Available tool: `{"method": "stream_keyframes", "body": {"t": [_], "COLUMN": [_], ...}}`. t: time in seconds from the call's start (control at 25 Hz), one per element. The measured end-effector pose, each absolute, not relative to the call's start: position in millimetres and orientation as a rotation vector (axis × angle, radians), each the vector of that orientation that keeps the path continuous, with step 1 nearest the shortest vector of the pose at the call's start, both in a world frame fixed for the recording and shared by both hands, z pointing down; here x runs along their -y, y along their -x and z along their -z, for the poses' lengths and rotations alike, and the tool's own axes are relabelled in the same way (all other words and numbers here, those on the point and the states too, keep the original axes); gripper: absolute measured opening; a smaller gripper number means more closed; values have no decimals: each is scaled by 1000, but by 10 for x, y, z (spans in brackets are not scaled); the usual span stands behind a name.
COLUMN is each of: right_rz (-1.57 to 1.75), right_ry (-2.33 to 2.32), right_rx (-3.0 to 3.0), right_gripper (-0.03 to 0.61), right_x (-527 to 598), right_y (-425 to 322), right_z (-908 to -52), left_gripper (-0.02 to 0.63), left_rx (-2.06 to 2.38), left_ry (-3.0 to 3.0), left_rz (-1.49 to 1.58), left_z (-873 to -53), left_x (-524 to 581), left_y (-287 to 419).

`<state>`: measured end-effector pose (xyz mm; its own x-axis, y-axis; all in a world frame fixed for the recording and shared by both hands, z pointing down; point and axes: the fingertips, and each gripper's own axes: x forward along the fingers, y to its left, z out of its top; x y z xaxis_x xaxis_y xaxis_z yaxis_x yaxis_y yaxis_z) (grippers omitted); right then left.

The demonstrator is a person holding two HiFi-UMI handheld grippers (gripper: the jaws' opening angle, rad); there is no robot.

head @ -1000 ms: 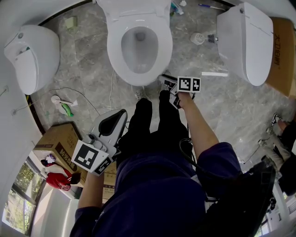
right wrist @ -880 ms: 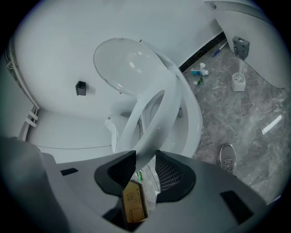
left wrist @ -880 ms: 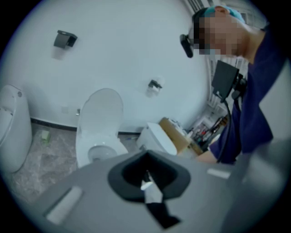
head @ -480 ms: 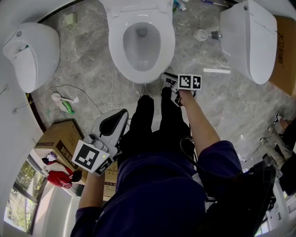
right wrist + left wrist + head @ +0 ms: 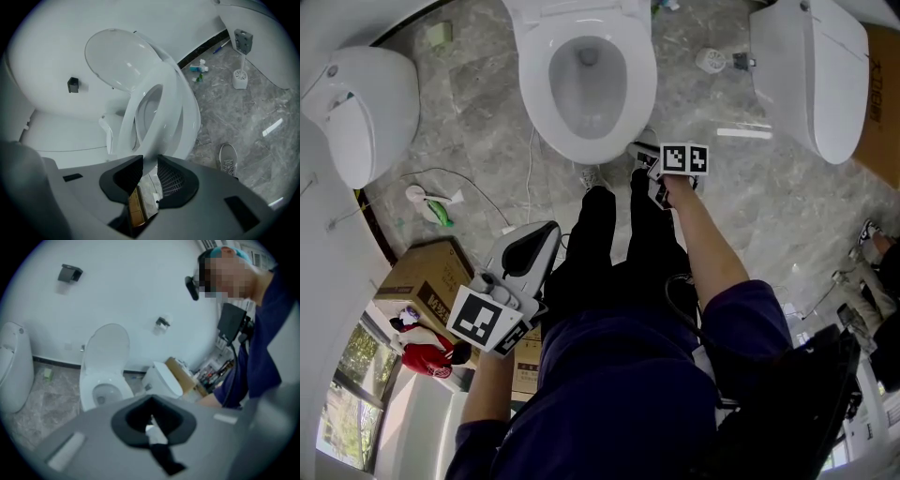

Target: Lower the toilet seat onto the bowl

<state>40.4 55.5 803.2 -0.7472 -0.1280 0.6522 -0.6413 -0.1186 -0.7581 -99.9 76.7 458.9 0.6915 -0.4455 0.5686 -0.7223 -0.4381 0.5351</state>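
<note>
Right claw (image 5: 146, 174), lower centre: jaws just closing, clamped on front rim of toilet seat (image 5: 164, 108); seat tilted above bowl (image 5: 190, 133). Left claw (image 5: 151, 423): jaws together, empty.

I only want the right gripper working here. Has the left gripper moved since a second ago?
No. In the head view the left gripper keeps its place beside the box, well short of the toilet.

The head view's top edge crops the toilet (image 5: 532, 89), and the left tongs (image 5: 152, 427) are blurred.
</note>
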Motion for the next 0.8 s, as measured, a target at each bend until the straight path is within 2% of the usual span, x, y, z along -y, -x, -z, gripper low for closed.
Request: {"method": "stream_keyframes", "body": {"t": [0.8], "right_rz": [-1899], "right_ry": [-836], "right_rx": [1669], "right_gripper": [71], "right_x": [-668], "right_y": [-407], "right_z": [-8481], "left_gripper": [3], "left_rx": [903], "left_ry": [-2030], "left_rz": [-461], "left_z": [-4817], "left_x": [-770], "left_y": [1063]}}
